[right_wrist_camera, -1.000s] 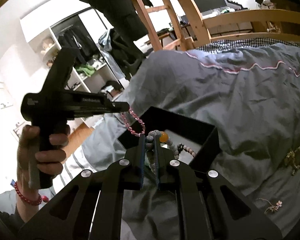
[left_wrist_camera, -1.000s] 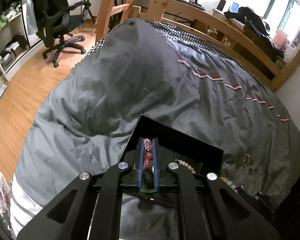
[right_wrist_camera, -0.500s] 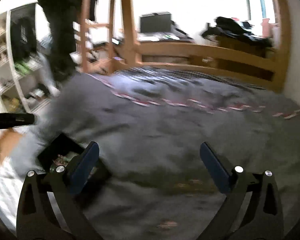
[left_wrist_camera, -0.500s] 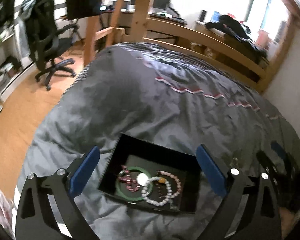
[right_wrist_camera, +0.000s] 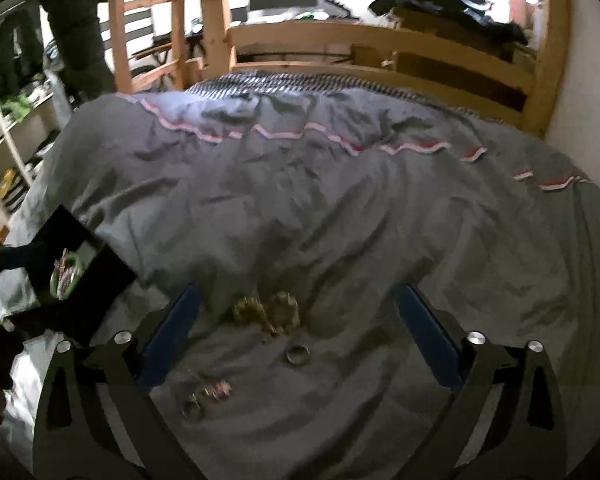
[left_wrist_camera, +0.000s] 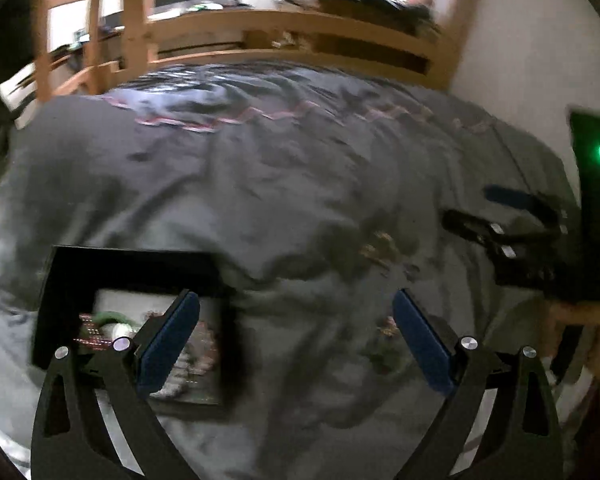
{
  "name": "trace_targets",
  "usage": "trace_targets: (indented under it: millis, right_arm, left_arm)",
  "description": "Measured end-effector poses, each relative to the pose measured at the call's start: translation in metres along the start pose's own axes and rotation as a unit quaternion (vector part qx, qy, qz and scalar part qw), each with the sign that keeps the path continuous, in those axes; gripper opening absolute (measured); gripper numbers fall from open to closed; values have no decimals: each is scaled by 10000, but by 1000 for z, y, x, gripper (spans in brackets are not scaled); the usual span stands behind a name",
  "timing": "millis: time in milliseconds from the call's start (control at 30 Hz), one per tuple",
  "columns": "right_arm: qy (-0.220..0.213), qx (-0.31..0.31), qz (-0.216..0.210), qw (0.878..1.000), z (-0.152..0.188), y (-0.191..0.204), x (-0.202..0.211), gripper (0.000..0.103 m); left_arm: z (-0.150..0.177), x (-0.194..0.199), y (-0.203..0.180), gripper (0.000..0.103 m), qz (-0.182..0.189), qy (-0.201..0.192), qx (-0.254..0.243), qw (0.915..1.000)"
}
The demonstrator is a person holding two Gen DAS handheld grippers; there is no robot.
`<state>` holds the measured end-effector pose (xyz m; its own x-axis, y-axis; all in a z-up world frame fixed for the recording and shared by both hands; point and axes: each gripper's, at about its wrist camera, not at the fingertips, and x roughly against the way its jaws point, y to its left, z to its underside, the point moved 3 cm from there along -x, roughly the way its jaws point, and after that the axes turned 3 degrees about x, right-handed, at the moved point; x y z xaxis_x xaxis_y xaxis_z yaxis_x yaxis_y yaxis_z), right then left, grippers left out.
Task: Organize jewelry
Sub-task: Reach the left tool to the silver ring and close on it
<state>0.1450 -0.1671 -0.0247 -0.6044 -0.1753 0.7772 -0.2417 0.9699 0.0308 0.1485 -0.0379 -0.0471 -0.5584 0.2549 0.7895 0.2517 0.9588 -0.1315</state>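
Note:
A black box (left_wrist_camera: 132, 264) lies on the grey duvet at lower left, holding a green bangle (left_wrist_camera: 112, 318) and bead bracelets. My left gripper (left_wrist_camera: 296, 320) stands open and empty to the right of the box, with one finger over the box's corner. My right gripper (right_wrist_camera: 296, 308) is open and its jaws are closing, touching nothing. On the duvet under them lie a gold-coloured piece (right_wrist_camera: 268, 312), a ring (right_wrist_camera: 298, 354) and a small pink piece (right_wrist_camera: 216, 392). In the right wrist view the box (right_wrist_camera: 100, 272) sits at far left. The left wrist view is blurred.
The right gripper (left_wrist_camera: 500, 224) shows at the right edge of the left wrist view, above loose gold pieces (left_wrist_camera: 380, 248). A wooden bed frame (right_wrist_camera: 380, 40) runs along the far side. Shelves (right_wrist_camera: 12, 128) stand at left, and a white wall (left_wrist_camera: 520, 60) at right.
Both grippers were shut on bead bracelets over the box. Both have opened, the bracelets lie in the box, and both have swung right toward the loose jewelry.

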Motion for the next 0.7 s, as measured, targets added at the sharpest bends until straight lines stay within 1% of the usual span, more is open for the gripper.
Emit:
trace_targets:
  millis: [33, 67, 100, 133, 167, 200, 267, 300, 367, 433, 533, 633, 700]
  right_arm:
    - [281, -11, -234, 9993, 7, -4, -9, 60]
    - [406, -13, -333, 9986, 10, -6, -13, 48]
    - [505, -17, -492, 9975, 16, -8, -19, 43]
    - [597, 49, -591, 9965, 23, -8, -27, 42]
    - [691, 153, -605, 9957, 28, -7, -34, 40]
    - [817, 287, -605, 9944, 35, -4, -43, 40]
    - [945, 360, -645, 9928, 42, 0, -53, 40]
    - [1012, 415, -593, 9922, 46, 1, -60, 40]
    - [1037, 491, -511, 9921, 48, 2, -66, 40]
    - [1042, 468, -443, 9925, 50, -2, -72, 40]
    - [1072, 366, -444, 9926, 52, -7, -77, 40]
    - [1074, 332, -407, 9928, 51, -8, -78, 35]
    - [1034, 259, -416, 9934, 49, -11, -77, 26]
  left_arm:
    - [5, -5, -8, 90, 59, 60, -82, 9999]
    - [13, -15, -21, 81, 152, 194, -209, 9995]
    - [18, -20, -27, 76, 196, 293, -270, 9990]
    - [24, -27, -34, 66, 236, 419, -338, 9983]
    - [32, -37, -41, 61, 258, 592, -422, 9970]
    - [38, -42, -45, 60, 262, 692, -478, 9961]
    - [51, -54, -52, 60, 273, 869, -551, 9943]
    - [55, -58, -55, 60, 301, 933, -562, 9936]
    - [63, -66, -57, 60, 445, 948, -534, 9931]
    - [68, -73, -56, 60, 370, 970, -515, 9933]
    - [72, -78, -52, 60, 395, 981, -413, 9935]
    - [74, -79, -53, 59, 367, 964, -437, 9937]
    - [77, -77, -55, 56, 360, 962, -456, 9937]
